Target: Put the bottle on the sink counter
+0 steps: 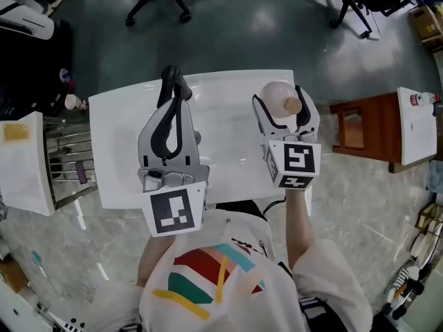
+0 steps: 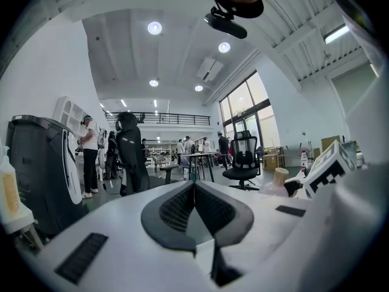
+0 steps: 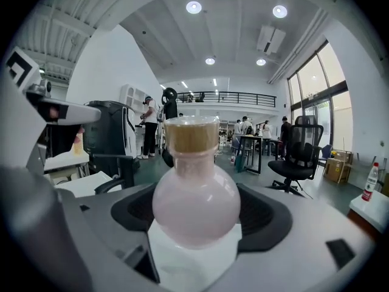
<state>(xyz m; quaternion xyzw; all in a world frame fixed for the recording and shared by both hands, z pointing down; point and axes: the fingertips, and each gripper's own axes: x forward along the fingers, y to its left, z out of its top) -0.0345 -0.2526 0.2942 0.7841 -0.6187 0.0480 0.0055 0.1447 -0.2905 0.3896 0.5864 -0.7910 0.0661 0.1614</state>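
While the right gripper (image 1: 279, 113) clamps its jaws on the bulb of the round pink bottle (image 3: 196, 202), the bottle hangs above the white sink counter (image 1: 118, 151). Judge it smooth, likely glass: slippery and fragile. Grip the bulb, not the cap. The left gripper (image 2: 194, 193) is closed and empty.
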